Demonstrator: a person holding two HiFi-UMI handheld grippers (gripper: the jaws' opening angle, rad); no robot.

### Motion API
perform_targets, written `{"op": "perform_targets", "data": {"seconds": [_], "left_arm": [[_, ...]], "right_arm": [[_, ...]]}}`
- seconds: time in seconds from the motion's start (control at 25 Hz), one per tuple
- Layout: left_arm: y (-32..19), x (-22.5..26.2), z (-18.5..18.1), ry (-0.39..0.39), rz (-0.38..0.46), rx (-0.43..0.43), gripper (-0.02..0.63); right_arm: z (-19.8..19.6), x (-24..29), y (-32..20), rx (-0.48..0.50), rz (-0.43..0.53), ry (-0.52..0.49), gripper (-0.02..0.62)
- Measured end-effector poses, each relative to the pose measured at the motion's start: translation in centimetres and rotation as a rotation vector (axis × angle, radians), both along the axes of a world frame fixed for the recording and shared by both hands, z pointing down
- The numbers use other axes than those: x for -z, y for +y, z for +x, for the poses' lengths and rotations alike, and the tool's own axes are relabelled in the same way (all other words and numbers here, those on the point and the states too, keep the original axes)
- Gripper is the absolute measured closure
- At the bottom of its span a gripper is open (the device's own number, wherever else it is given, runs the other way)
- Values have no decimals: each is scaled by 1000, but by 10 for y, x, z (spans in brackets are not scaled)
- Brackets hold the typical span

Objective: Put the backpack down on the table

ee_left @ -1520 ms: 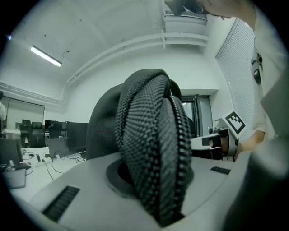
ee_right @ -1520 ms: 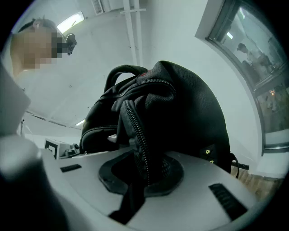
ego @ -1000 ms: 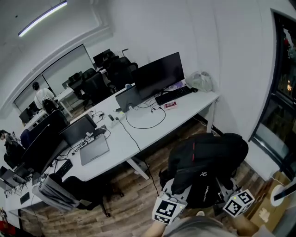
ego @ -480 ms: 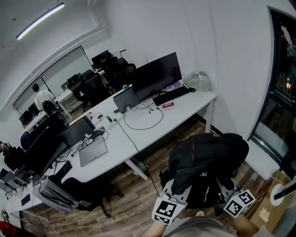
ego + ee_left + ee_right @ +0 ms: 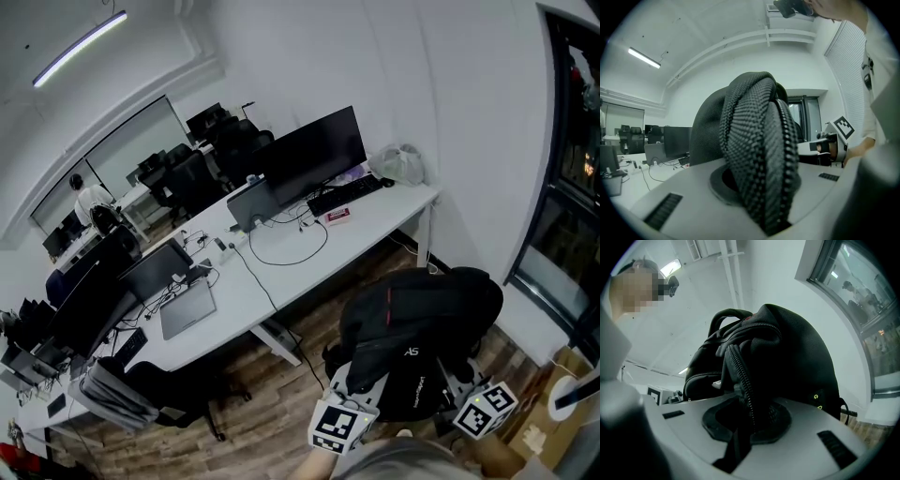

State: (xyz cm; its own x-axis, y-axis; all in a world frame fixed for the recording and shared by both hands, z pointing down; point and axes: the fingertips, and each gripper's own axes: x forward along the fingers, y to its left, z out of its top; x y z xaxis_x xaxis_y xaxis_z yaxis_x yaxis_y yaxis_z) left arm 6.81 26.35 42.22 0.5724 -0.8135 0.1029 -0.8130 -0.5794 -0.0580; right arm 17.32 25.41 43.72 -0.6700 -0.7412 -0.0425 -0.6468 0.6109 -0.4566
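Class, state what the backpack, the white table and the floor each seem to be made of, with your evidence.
The backpack: matte black woven fabric, probably nylon; weave and zipper teeth show. The table: smooth white top, likely laminate. The floor: brown planks with grain, wood or wood-look vinyl.

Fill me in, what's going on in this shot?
A person is carrying a black backpack with two handheld grippers. The left gripper is shut on a fold of its textured strap fabric, and the right gripper on a zippered edge. The backpack is held above the wooden floor, short of the white table that carries a monitor and keyboard. It has not yet been set down.
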Motion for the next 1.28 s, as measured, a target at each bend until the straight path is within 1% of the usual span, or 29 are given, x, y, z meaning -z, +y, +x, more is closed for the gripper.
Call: {"op": "perform_targets", "data": {"seconds": [0.2,0.32,0.52,0.64,0.72,0.88,1.0,1.16,1.28], "left_arm": [[-11,1,16,3,2,13,546],[-18,4,28,15,-11,23,546],[-24,0,40,-18,-24,31,545],[-28,-1,47,7,-16,17,545],[-31,-2,49,7,-22,12,545],[-40,-8,46,-8,-6,-10,545],[-47,-9,40,3,-5,-21,545],[-58,-8,28,29,-29,-20,544],[-69,-6,14,39,-22,-26,545]], "right_arm": [[16,1,-13,13,3,-3,558],[27,3,-21,20,8,0,558],[42,1,-28,22,12,9,558],[47,0,-32,17,10,6,558],[49,-2,-35,16,1,3,558],[46,-5,-40,6,-12,4,558],[41,-5,-46,-2,-8,14,558],[28,-7,-57,-13,-12,30,558],[14,-4,-67,-21,-12,41,558]]}}
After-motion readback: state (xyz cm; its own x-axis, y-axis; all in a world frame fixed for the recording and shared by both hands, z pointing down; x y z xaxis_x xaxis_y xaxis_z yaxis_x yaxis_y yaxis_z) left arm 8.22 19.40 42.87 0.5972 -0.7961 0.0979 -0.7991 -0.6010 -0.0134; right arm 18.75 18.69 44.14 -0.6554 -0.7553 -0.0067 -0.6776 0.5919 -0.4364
